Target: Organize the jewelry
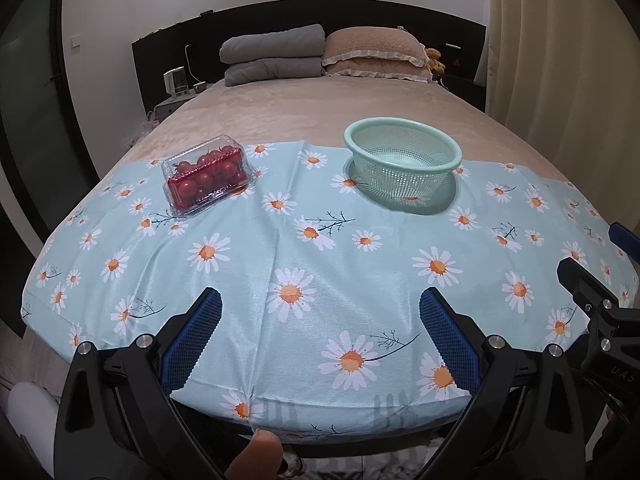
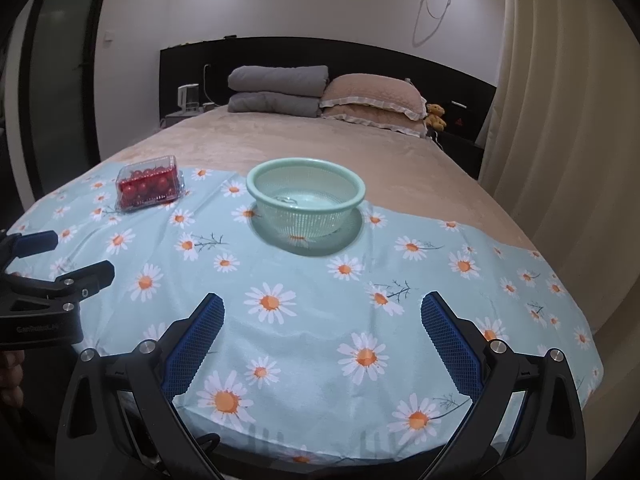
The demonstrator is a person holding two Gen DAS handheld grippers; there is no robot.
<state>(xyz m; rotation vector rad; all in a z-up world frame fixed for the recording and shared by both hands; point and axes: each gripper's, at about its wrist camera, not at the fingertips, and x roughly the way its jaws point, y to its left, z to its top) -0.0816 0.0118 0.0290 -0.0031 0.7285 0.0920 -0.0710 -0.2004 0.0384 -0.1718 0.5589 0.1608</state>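
A clear plastic box of cherry tomatoes lies closed at the left of a pale blue daisy cloth. A mint green colander sits in its saucer to the right of the box. Inside it is a small pale loop, too small to identify. No jewelry is visible in either view. My left gripper hovers open over the cloth's near edge, holding nothing. My right gripper is open too and also holds nothing. Each gripper shows at the edge of the other's view, the right gripper and the left gripper.
The cloth covers the foot of a beige bed. Folded grey blankets and beige pillows lie at the headboard. A nightstand with a small appliance stands at the left, and curtains hang at the right. A thumb shows at the bottom.
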